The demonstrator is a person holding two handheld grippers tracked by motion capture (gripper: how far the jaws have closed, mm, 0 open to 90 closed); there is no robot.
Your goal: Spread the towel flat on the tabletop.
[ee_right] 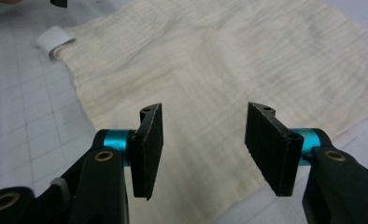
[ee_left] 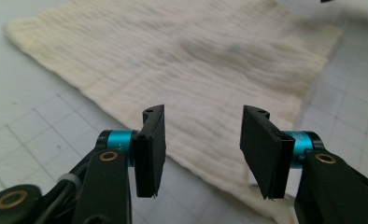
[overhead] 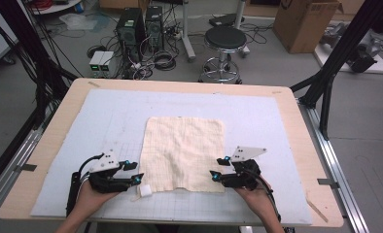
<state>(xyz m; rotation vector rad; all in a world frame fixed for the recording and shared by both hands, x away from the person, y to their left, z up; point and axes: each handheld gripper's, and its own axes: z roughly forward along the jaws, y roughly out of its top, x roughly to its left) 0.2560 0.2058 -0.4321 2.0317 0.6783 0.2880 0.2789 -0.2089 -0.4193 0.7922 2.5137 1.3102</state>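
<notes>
A cream cloth [overhead: 185, 153] lay flat on the grey grid mat [overhead: 277, 116], toward its near edge; a small white tag [overhead: 145, 190] at the cloth's near-left corner carried no legible writing; the left gripper [overhead: 135, 173] and right gripper [overhead: 217, 169] flanked the cloth's near corners, jaws wide apart, empty.

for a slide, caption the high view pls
Both hand-held grippers, left and right, open at the near corners of a cream cloth lying flat on the table.

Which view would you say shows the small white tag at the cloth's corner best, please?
The right gripper view: the white tag shows curled and sharp beside the cloth. The high view gives a small white blob; in the left gripper view I cannot make it out.
</notes>
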